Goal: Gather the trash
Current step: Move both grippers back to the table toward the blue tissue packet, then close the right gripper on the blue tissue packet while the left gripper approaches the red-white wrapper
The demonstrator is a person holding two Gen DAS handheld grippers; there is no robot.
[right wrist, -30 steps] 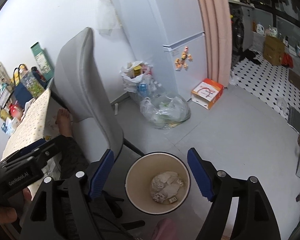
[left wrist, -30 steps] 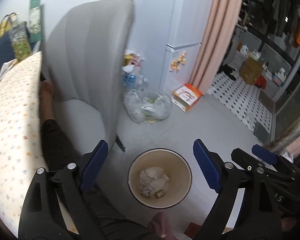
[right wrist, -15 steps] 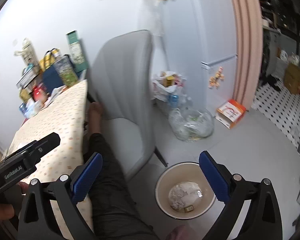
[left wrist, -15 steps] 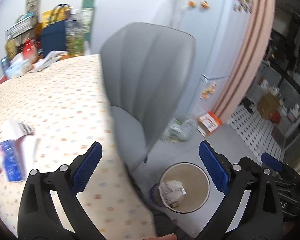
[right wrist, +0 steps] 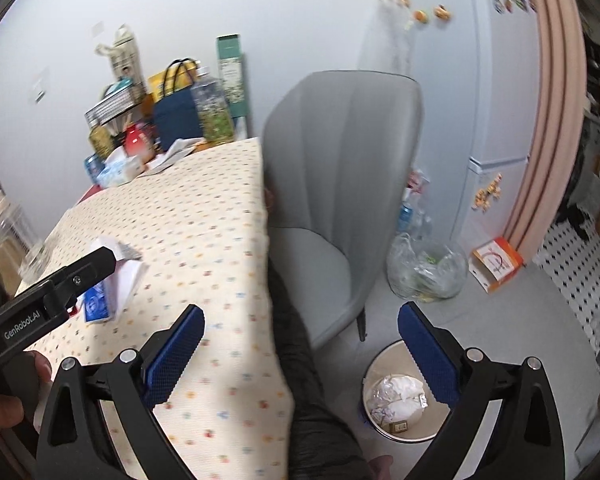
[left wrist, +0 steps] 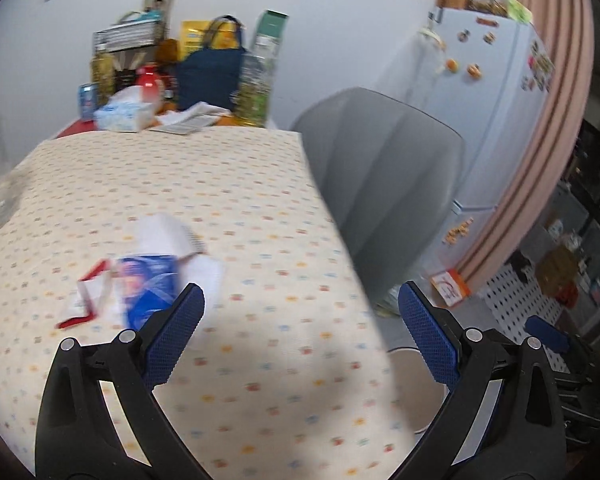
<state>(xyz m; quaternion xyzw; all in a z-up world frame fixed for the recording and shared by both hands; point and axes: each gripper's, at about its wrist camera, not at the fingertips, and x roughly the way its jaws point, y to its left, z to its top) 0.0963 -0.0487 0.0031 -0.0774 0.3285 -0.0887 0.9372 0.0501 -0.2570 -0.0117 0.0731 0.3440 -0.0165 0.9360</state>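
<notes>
Trash lies on the dotted tablecloth (left wrist: 240, 208): a blue packet (left wrist: 148, 292), a white paper (left wrist: 164, 236) and a red-and-white wrapper (left wrist: 88, 296). My left gripper (left wrist: 300, 296) hangs open and empty over the table, its left finger just right of the blue packet. My right gripper (right wrist: 300, 316) is open and empty above the table's edge. The right wrist view shows the left gripper's black finger (right wrist: 80, 272) over the blue packet (right wrist: 96, 300). The cream bin (right wrist: 388, 360) stands on the floor at lower right with crumpled paper (right wrist: 398, 394) inside.
A grey chair (right wrist: 340, 160) stands beside the table. A person's dark-trousered leg (right wrist: 300, 340) lies between table and bin. Bags, a bottle and a tissue pack (left wrist: 124, 114) crowd the table's far end. On the floor are a clear plastic bag (right wrist: 428, 272) and an orange box (right wrist: 498, 264).
Both views have swung up and left from the bin on the floor to the tabletop. The bin now sits low at the right, and the table trash has come into sight.
</notes>
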